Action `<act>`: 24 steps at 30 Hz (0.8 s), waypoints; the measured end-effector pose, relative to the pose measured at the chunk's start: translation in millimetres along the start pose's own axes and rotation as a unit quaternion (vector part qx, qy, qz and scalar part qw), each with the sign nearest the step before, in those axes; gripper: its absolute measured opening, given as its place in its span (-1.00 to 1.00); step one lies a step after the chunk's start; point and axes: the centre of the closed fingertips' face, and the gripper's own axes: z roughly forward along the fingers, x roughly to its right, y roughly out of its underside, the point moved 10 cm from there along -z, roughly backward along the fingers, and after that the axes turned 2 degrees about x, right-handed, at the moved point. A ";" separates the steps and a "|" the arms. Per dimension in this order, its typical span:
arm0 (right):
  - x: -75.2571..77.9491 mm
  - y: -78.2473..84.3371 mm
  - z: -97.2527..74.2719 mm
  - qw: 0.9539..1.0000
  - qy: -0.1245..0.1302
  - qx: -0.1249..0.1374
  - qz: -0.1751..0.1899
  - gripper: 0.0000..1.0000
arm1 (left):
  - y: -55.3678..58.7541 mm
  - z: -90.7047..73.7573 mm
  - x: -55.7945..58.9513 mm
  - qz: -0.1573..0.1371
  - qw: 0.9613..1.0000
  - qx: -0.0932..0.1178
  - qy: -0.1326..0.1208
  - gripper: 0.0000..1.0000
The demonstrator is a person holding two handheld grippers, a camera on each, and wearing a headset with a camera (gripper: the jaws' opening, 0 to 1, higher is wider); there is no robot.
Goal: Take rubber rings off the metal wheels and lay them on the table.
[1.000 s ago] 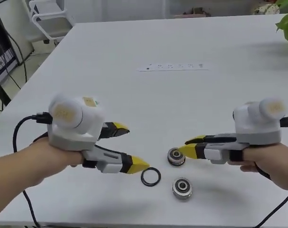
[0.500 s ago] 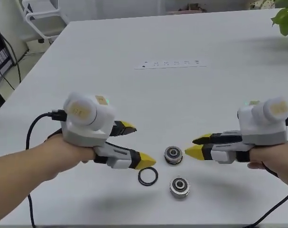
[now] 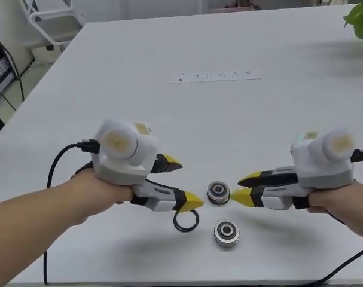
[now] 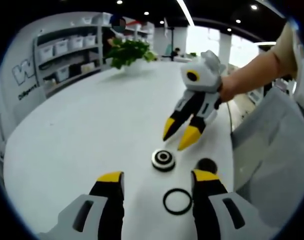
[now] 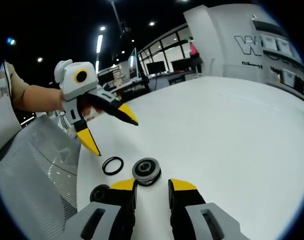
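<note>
Two metal wheels lie near the table's front edge: one (image 3: 218,192) between the two grippers, the other (image 3: 226,232) nearer me. A loose black rubber ring (image 3: 186,221) lies flat to their left, its top edge hidden under the left gripper's lower jaw. My left gripper (image 3: 184,183) is open wide, and nothing is between its jaws. My right gripper (image 3: 242,187) is open with a narrower gap, its tips just right of the far wheel. In the left gripper view the wheel (image 4: 163,159) lies ahead and the ring (image 4: 178,201) sits by the right jaw. In the right gripper view the wheel (image 5: 146,170) lies just past the tips.
A socket strip (image 3: 214,76) is set into the white table (image 3: 241,125) further back. A plant (image 3: 360,18) stands at the far right corner and a chair (image 3: 46,24) beyond the far left. A black cable (image 3: 58,164) trails from the left gripper.
Both grippers have closed in on the far wheel, the left one moving right until its lower jaw overlaps the loose ring. The wheels and ring lie as before.
</note>
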 end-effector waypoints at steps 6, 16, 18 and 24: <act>1.1 2.2 3.8 1.000 -0.005 -0.002 -0.007 -0.59 | 0.6 6.8 1.0 0.004 1.000 -0.003 0.006 0.01; 6.2 6.8 8.7 1.000 -0.014 -0.002 -0.017 -0.71 | -0.3 22.1 3.7 0.011 1.000 -0.007 0.020 -0.10; 7.2 7.7 9.3 1.000 -0.014 -0.003 -0.018 -0.74 | -0.9 24.8 4.3 0.013 1.000 -0.006 0.022 -0.13; 8.0 10.1 10.7 1.000 -0.017 -0.006 -0.020 -0.75 | -1.1 32.7 4.0 0.016 0.999 -0.007 0.029 -0.23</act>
